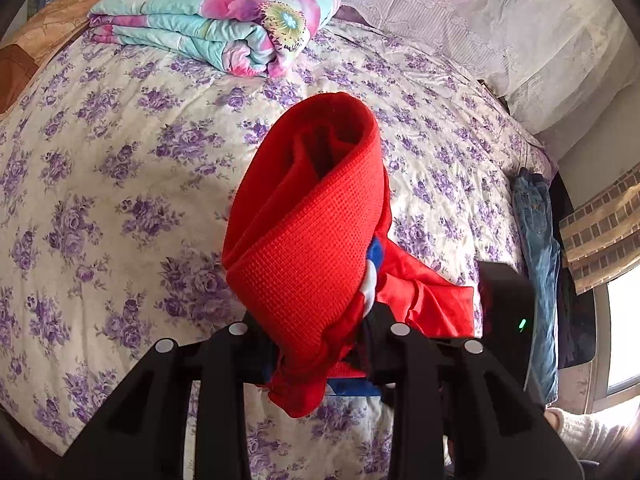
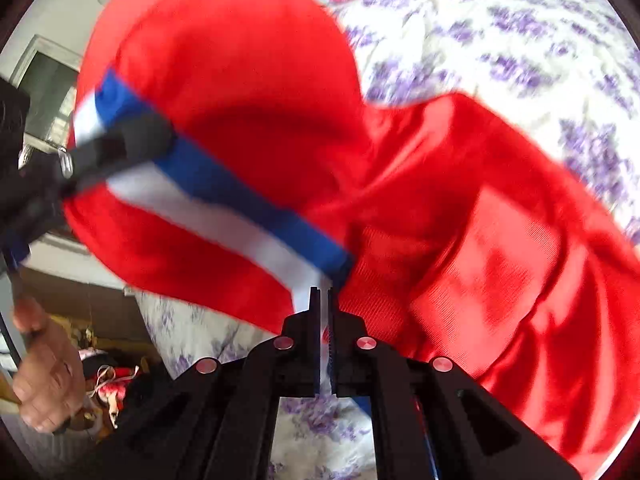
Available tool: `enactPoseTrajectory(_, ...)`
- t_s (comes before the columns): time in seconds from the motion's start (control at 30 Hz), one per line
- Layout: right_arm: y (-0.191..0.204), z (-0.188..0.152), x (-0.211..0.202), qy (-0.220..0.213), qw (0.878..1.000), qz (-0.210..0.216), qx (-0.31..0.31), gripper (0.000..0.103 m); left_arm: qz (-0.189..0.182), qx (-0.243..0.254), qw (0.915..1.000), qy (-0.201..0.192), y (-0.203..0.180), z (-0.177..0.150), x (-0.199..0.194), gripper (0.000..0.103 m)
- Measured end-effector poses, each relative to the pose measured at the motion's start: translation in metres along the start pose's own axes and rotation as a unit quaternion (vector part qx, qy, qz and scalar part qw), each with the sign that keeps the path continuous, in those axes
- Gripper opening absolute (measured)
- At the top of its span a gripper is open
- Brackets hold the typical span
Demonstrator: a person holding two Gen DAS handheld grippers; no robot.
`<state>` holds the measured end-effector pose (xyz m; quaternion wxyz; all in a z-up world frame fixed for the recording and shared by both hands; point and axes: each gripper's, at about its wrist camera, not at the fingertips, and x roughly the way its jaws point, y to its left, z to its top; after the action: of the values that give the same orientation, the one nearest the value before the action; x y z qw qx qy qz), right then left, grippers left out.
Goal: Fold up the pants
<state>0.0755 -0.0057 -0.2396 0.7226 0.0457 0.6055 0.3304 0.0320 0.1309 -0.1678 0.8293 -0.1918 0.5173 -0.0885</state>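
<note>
At the bottom of the left wrist view, the left gripper [image 1: 316,360] has its black fingers pinched on a bunched edge of the red pants [image 1: 312,232], whose cloth rises from the jaws as a thick rolled loop up to the middle of the frame, lifted above the bed. A scrap of blue and white stripe shows at the right side of the roll, and more red cloth trails toward the lower right, where the dark body of the other tool stands with a small green light. At the bottom centre of the right wrist view, the right gripper [image 2: 324,300] has its fingers drawn almost together on the end of the blue and white stripe [image 2: 248,216] that runs diagonally across the pants [image 2: 480,240]; this view is blurred. At centre left of that frame the left gripper's dark fingers [image 2: 120,144] clamp the same stripe, and the person's hand [image 2: 44,368] appears at lower left. Beyond the pants lies the bedspread [image 1: 120,184], cream with purple flowers. A pair of blue jeans [image 1: 538,232] hangs at the right edge of the bed. Farthest off, at the upper left, rests a folded floral quilt [image 1: 216,20] in turquoise and pink.
</note>
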Motion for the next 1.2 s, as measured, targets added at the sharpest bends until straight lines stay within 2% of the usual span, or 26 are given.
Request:
enactPoseTrajectory(0.07, -0.010, 0.021, -0.003, -0.009, 0.999, -0.032, 0.015, 0.005, 0.000, 0.000, 1.0000, 0.001, 0.000, 0.001, 0.000, 0.029)
enactPoseTrajectory(0.2, -0.022, 0.054, 0.015, 0.012, 0.999, -0.026, 0.036, 0.005, 0.005, 0.000, 1.0000, 0.003, 0.000, 0.001, 0.001, 0.029)
enactPoseTrajectory(0.3, -0.024, 0.067, 0.035, 0.026, 0.998, -0.039, 0.041, 0.005, 0.009, 0.000, 1.0000, 0.004, -0.002, 0.001, -0.001, 0.029)
enactPoseTrajectory(0.33, -0.028, 0.073, 0.041, 0.026, 0.998, -0.045, 0.046, 0.000, 0.011, 0.000, 0.9999, 0.004, -0.003, 0.000, -0.001, 0.029)
enactPoseTrajectory(0.47, -0.032, 0.081, 0.053, 0.013, 0.997, -0.041, 0.069, 0.000, 0.028, 0.006, 0.9995, 0.013, -0.007, -0.002, 0.003, 0.029)
enactPoseTrajectory(0.53, -0.035, 0.082, 0.053, 0.015, 0.996, -0.033, 0.078, 0.000, 0.030, 0.009, 0.9994, 0.017, -0.010, -0.003, 0.004, 0.029)
enactPoseTrajectory(0.57, -0.036, 0.081, 0.045, 0.009, 0.996, -0.029, 0.079, 0.005, 0.033, 0.013, 0.9992, 0.017, -0.012, -0.003, 0.003, 0.029)
enactPoseTrajectory(0.63, -0.037, 0.077, 0.012, -0.026, 0.997, -0.029, 0.068, 0.005, 0.041, 0.028, 0.9986, 0.018, -0.019, -0.003, 0.000, 0.029)
enactPoseTrajectory(0.7, -0.043, 0.065, -0.032, -0.067, 0.996, -0.050, 0.043, 0.005, 0.044, 0.052, 0.9975, 0.017, -0.032, -0.005, -0.004, 0.029)
enactPoseTrajectory(0.8, -0.065, 0.029, -0.094, -0.111, 0.987, -0.113, 0.026, 0.005, 0.034, 0.097, 0.9944, 0.025, -0.060, -0.011, -0.001, 0.029)
enactPoseTrajectory(0.93, -0.125, -0.042, -0.153, -0.121, 0.974, -0.167, 0.095, 0.005, -0.006, 0.158, 0.9856, 0.060, -0.109, -0.028, 0.024, 0.029)
enactPoseTrajectory(1.1, -0.181, -0.126, -0.192, -0.154, 0.948, -0.187, 0.206, 0.005, -0.040, 0.244, 0.9614, 0.120, -0.178, -0.059, 0.079, 0.029)
enactPoseTrajectory(1.2, -0.196, -0.156, -0.194, -0.162, 0.939, -0.181, 0.243, 0.005, -0.044, 0.276, 0.9445, 0.172, -0.201, -0.081, 0.123, 0.029)
